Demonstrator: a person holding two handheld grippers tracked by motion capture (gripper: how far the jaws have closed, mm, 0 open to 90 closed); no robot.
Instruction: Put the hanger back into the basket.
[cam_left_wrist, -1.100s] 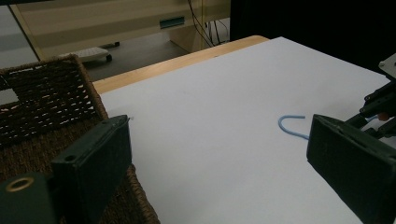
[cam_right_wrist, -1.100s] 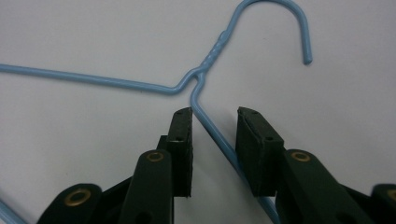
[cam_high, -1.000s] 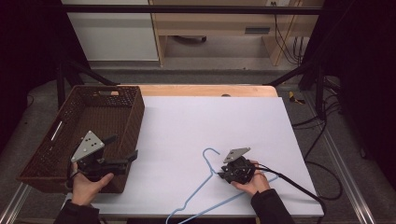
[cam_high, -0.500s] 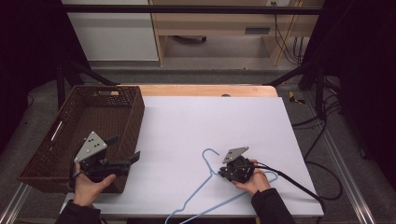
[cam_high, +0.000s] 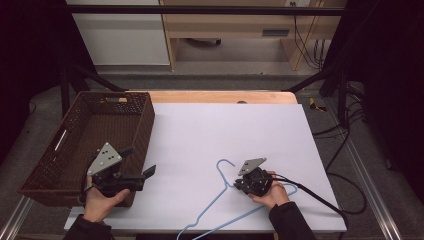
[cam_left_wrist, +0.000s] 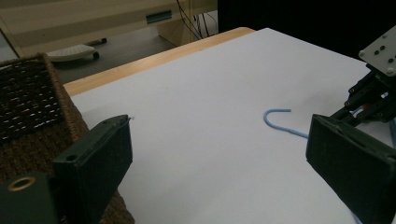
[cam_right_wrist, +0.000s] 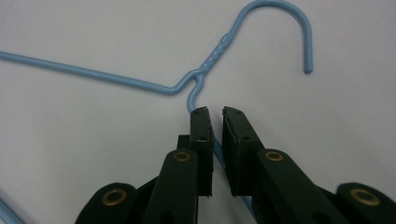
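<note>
The right gripper is pinching one arm of the blue wire hanger, which is lying flat on the white table near its front edge. The left gripper is hovering wide open beside the near right corner of the brown wicker basket, which is sitting at the table's left with nothing visible inside

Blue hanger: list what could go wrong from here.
1. The right gripper pinches only one thin wire arm of the blue hanger, so it may swivel or slip when lifted.
2. The hook could catch the basket rim.
3. The left gripper hangs open, giving no support.
</note>
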